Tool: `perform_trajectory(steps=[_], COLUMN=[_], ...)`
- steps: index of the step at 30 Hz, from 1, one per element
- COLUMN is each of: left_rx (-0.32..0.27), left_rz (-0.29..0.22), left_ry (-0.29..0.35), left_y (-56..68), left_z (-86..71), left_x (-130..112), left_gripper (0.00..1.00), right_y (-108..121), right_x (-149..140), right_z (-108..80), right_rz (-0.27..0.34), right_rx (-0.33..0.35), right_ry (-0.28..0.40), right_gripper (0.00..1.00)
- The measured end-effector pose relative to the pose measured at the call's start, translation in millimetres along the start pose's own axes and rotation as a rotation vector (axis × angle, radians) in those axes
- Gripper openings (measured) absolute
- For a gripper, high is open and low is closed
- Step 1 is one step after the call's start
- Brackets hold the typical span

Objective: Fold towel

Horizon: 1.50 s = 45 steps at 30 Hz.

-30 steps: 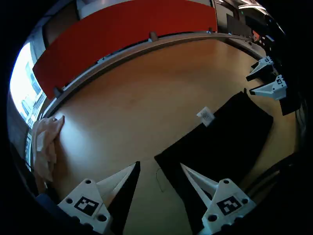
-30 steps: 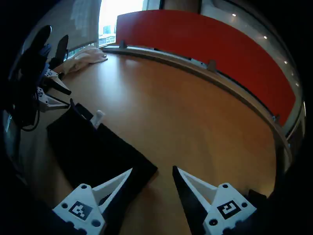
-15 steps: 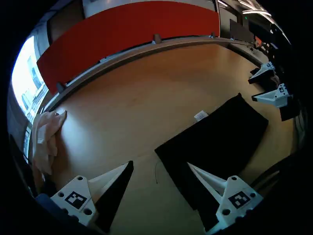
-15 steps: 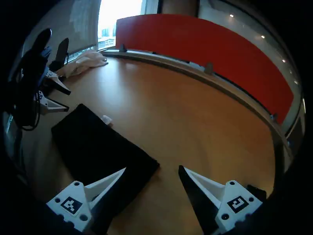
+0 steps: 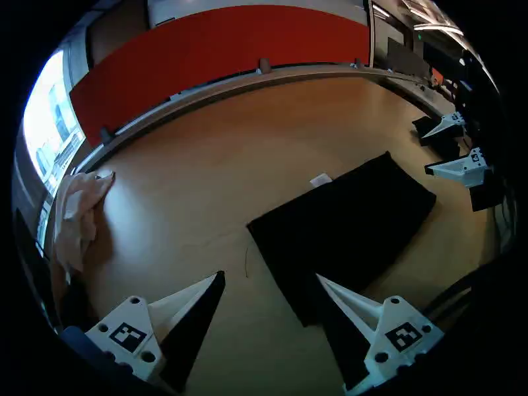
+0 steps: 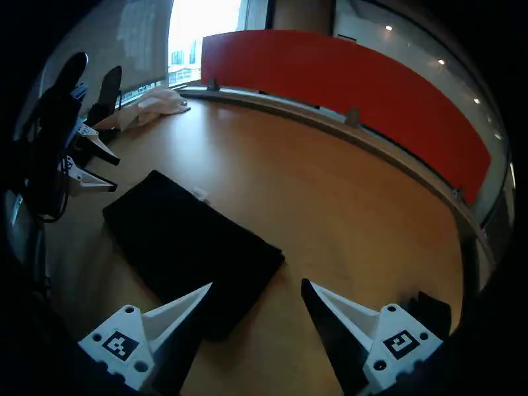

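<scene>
while left gripper [image 5: 270,276] and right gripper [image 6: 257,283] gape empty, black towel [image 5: 343,224] lies folded flat; white tag [image 5: 321,179] showing

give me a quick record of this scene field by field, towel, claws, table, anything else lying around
surface: wooden table, red divider panel along its far edge
towel: black towel, lying flat on the table as a rectangle
tag: white tag at the towel's far edge
claws: left claw open, holding nothing; right claw open, holding nothing
other: pale cloth bunched at the table's edge by the window
</scene>
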<state>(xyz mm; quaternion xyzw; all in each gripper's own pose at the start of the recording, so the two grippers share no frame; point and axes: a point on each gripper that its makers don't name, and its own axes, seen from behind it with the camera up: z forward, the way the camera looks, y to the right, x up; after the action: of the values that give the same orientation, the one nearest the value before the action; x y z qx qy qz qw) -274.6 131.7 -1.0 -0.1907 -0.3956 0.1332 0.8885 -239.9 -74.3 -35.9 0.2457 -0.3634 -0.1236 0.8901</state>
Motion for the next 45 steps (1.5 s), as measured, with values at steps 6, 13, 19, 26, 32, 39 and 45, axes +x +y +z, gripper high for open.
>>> perform_trajectory(steps=[6, 13, 19, 26, 32, 39, 45], left_rx=[0.005, 0.012, 0.026, 0.045, 0.072, 0.102, 0.128], left_rz=[-0.032, -0.078, -0.113, -0.136, -0.161, -0.192, -0.211], left_ry=[0.002, 0.012, 0.025, 0.033, 0.047, 0.065, 0.081], left_y=[3.5, 4.8, 6.1, 5.5, 1.7, -1.1, -2.7], left_z=[-9.6, -19.8, -29.1, -38.2, -47.7, -58.0, -65.3], left_x=[-9, -17, -22, -30, -38, -47, -55], left_gripper=[0.91, 0.91, 0.91, 0.91, 0.91, 0.91, 0.91], right_y=[-4, -9, -12, -18, -23, -29, -33], right_x=[-5, -11, -14, -18, -21, -24, -28], right_z=[-8.3, -15.4, -19.1, -20.1, -18.4, -16.0, -14.4], right_rz=[0.008, 0.004, -0.014, -0.032, -0.057, -0.087, -0.109], right_rx=[-0.001, 0.009, 0.024, 0.051, 0.077, 0.109, 0.133], right_ry=[0.001, 0.001, -0.001, -0.007, -0.017, -0.028, -0.042], right_gripper=[0.94, 0.94, 0.94, 0.94, 0.94, 0.94, 0.94])
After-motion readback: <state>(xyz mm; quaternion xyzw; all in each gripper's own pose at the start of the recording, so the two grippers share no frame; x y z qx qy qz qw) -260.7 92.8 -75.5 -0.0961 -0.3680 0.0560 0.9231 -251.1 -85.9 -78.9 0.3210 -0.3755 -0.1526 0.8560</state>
